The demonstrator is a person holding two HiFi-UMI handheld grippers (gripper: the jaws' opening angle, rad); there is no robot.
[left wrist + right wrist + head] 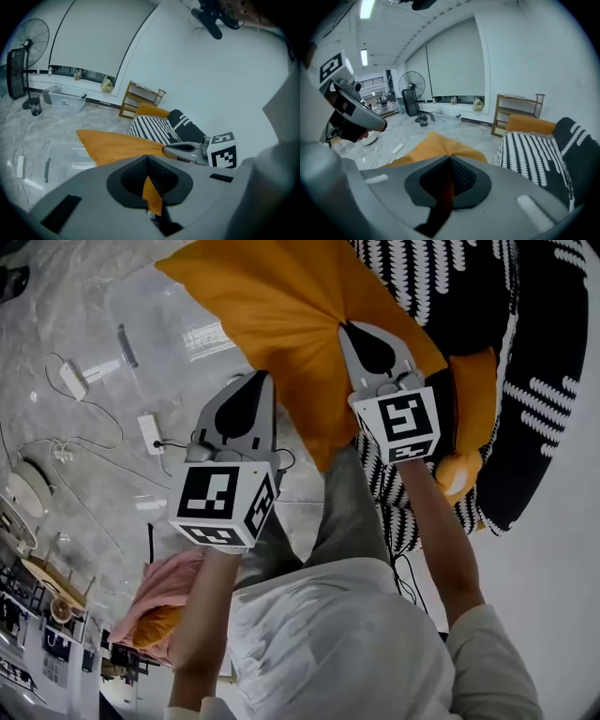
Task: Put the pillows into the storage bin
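Clear storage bin [159, 334] sits on the floor, left of and beyond the left gripper [261, 379], its contents hard to tell; that gripper is clenched on an edge of the orange pillow [281, 306]; the right gripper [345, 326] is clamped on the same pillow's bunched fabric, holding it off the floor; black-and-white striped pillows [553, 381] lie just right of the right gripper

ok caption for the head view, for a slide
The left tool and right tool both clamp one orange pillow, held above a marble floor beside black-and-white striped pillows.
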